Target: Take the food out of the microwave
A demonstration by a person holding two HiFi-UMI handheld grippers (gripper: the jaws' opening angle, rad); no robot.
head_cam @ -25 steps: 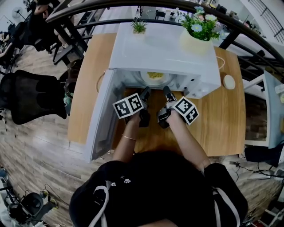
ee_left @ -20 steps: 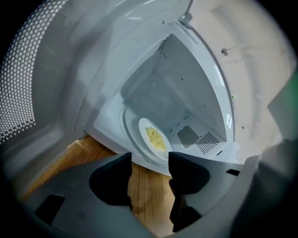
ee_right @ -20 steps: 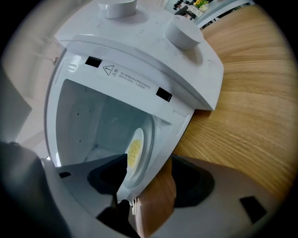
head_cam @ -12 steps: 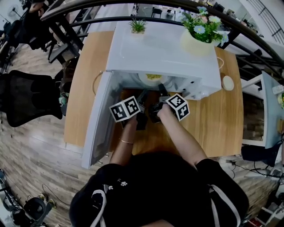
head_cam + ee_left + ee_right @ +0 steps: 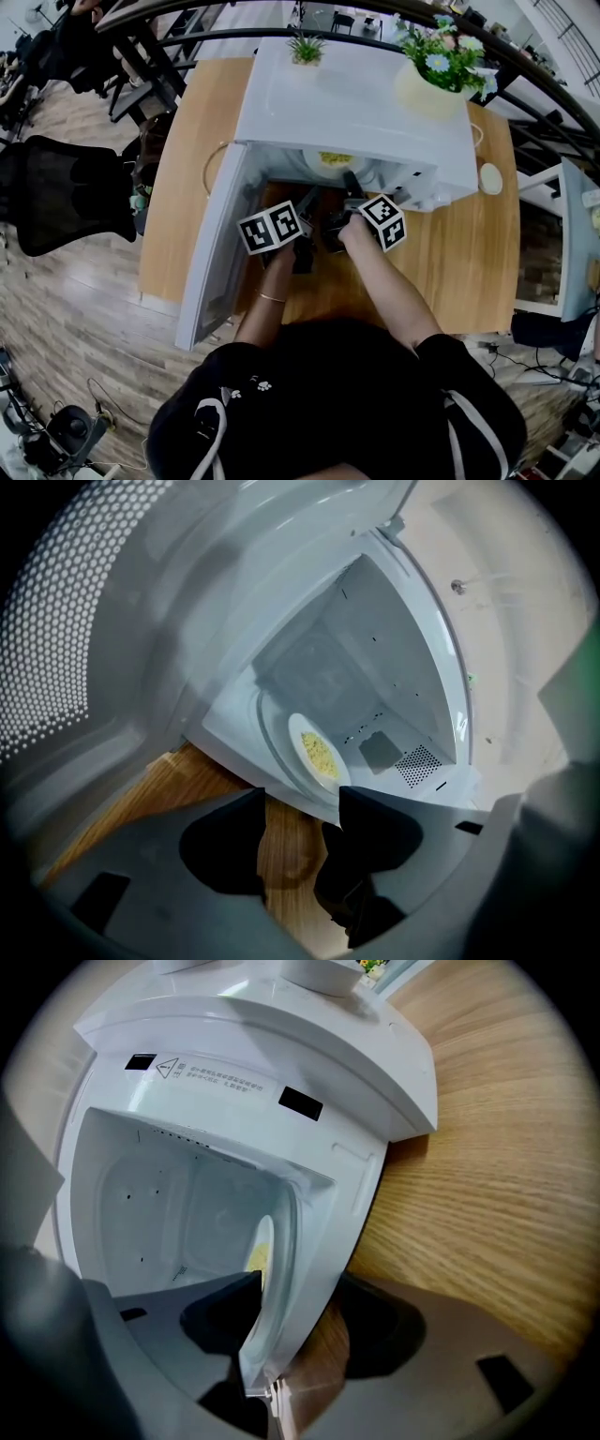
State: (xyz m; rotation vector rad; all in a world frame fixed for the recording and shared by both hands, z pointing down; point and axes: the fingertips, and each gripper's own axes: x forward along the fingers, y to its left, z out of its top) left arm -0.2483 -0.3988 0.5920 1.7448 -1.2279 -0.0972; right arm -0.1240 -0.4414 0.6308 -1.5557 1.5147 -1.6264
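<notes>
The white microwave [image 5: 352,103] stands on the wooden table [image 5: 469,272] with its door [image 5: 214,258] swung open to the left. Inside, a white plate of yellow food [image 5: 333,160] rests on the glass turntable [image 5: 272,752]; the plate [image 5: 317,755] also shows in the left gripper view, and edge-on [image 5: 260,1251] in the right gripper view. My left gripper [image 5: 306,201] is open just in front of the cavity, nothing between its jaws. My right gripper [image 5: 352,186] is open at the opening's right side, jaws either side of the microwave's front frame [image 5: 309,1241].
A yellow pot of flowers [image 5: 428,86] and a small green plant [image 5: 306,47] stand on top of the microwave. A small white round object [image 5: 488,178] lies on the table to its right. A black chair [image 5: 66,192] stands on the floor at the left.
Both grippers have edged forward toward the microwave opening. The right one has shifted left, closer to the cavity. The plate has not moved.
</notes>
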